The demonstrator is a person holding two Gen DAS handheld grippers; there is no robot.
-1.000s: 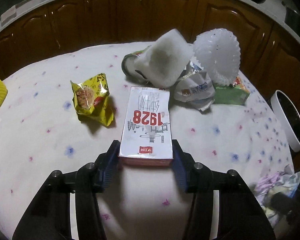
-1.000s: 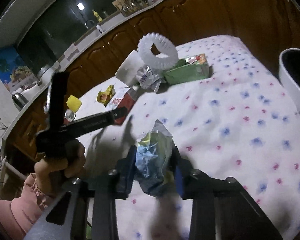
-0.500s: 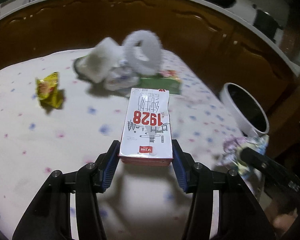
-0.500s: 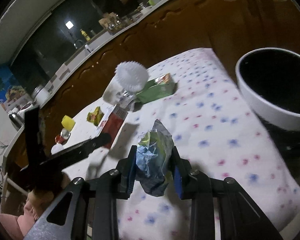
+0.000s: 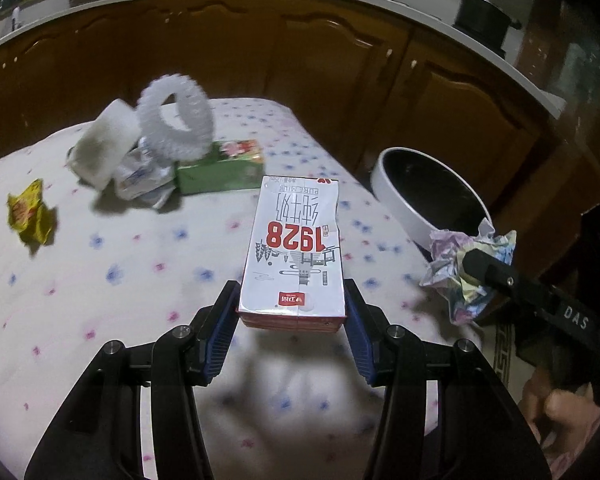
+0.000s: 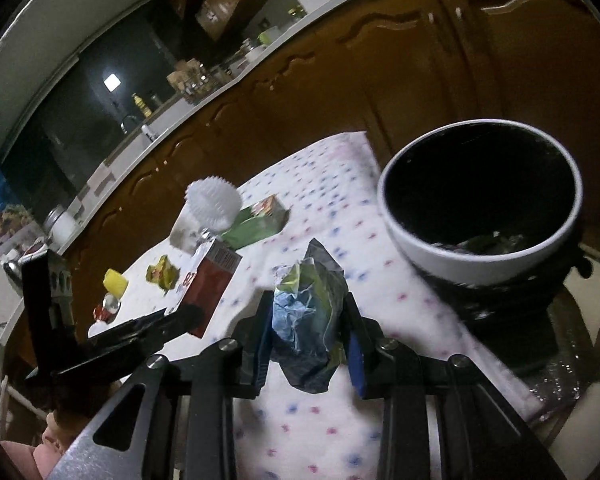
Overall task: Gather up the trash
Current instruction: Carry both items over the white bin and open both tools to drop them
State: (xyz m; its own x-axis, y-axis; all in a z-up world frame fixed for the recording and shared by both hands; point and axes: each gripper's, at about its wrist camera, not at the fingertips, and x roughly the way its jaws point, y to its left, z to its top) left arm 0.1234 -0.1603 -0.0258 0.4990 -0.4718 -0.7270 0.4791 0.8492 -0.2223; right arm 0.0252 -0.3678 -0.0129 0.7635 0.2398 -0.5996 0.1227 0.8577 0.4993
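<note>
My left gripper (image 5: 292, 328) is shut on a white and red milk carton (image 5: 296, 248) marked 1928 and holds it above the table. My right gripper (image 6: 308, 336) is shut on a crumpled wrapper (image 6: 310, 328), also seen at the right of the left wrist view (image 5: 460, 272). A white bin (image 6: 480, 204) with a dark inside stands past the table's right edge; it also shows in the left wrist view (image 5: 432, 200). The carton shows in the right wrist view (image 6: 208, 276), left of the wrapper.
On the flowered tablecloth (image 5: 120, 280) lie a yellow snack packet (image 5: 30, 214), a white cup (image 5: 100, 148), a white frilled paper liner (image 5: 176, 124), a crumpled white wrapper (image 5: 144, 180) and a green box (image 5: 220, 168). Brown cabinets (image 5: 300, 80) stand behind.
Both grippers have swung right toward the bin with their loads. The bin looks larger and nearer in both views; the trash pile has shifted left.
</note>
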